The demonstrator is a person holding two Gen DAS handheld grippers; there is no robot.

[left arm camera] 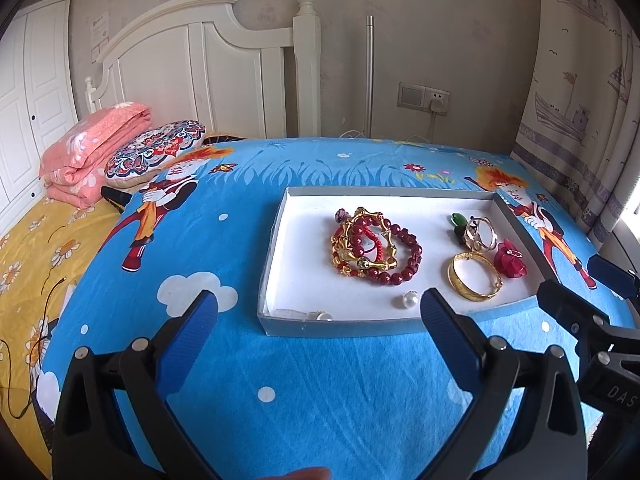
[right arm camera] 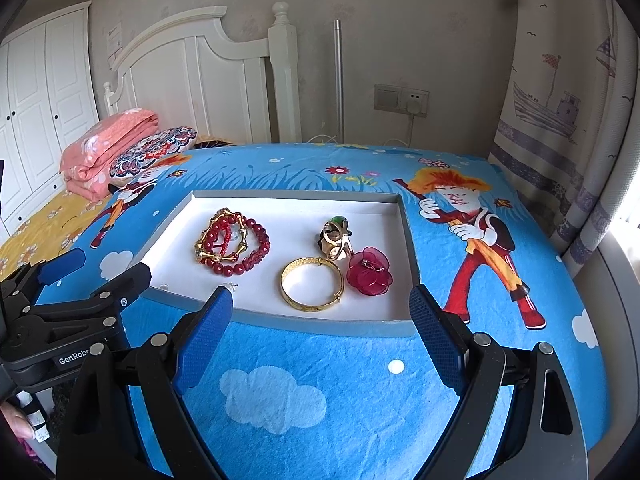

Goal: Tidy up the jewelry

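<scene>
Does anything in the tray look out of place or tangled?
Yes. The red bead bracelets and gold chain bracelet lie piled and intertwined, and two pearls sit loose near the tray's front edge.

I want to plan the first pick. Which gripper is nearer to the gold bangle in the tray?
Right, probably. The right gripper is open just in front of the gold bangle. The left gripper is open further left, facing the red bead bracelets.

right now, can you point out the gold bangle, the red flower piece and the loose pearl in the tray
gold bangle (right arm camera: 312,304), right wrist view, on the near side of its band
red flower piece (right arm camera: 370,278), right wrist view, on a front petal
loose pearl (left arm camera: 410,300), left wrist view, on the middle of the bead
</scene>
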